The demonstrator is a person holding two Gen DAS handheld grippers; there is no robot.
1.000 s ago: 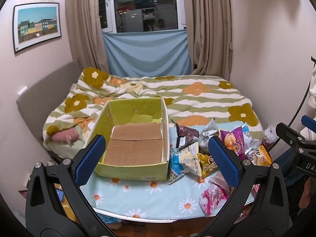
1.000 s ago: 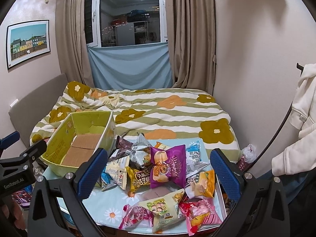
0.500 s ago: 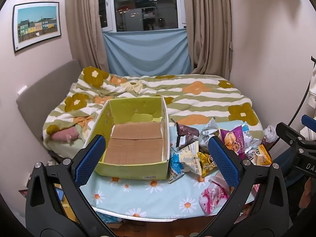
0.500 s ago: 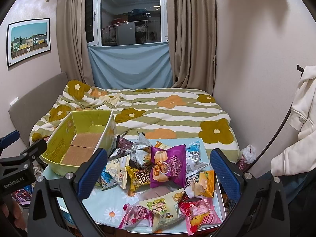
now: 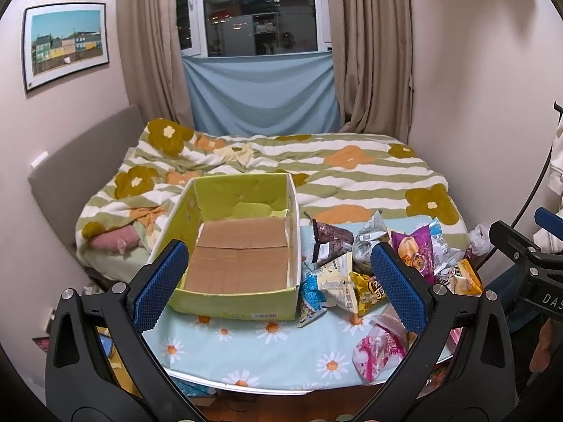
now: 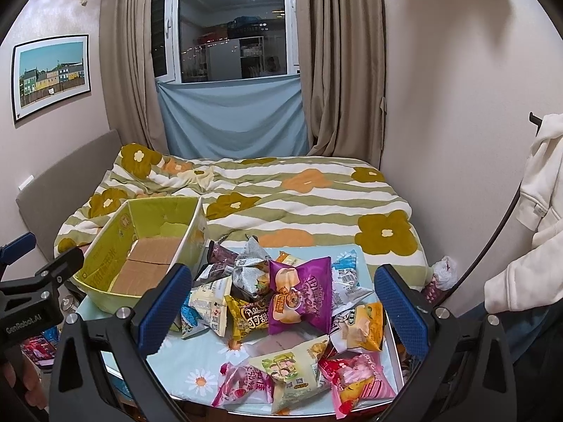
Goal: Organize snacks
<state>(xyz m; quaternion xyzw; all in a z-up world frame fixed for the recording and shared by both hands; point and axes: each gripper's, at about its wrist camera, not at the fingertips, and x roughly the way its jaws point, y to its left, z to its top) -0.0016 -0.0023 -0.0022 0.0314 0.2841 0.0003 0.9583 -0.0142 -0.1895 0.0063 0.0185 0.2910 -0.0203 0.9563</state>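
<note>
Both tools hover with fingers spread wide, gripping nothing. Ahead of the left gripper [image 5: 279, 286] sits the green cardboard box [image 5: 234, 242], holding no snacks, on the daisy-print table [image 5: 253, 344]. The snack packets [image 6: 281, 302] lie heaped just beyond the right gripper [image 6: 283, 306], the purple chip bag [image 6: 301, 297] centred between its fingers.

"Pillows" on yellow snack packet [image 6: 246, 320]

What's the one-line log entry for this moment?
left gripper: open, holding nothing | right gripper: open, holding nothing | box: no snacks inside | snacks: piled on table beside box | phase: pre-grasp
</note>
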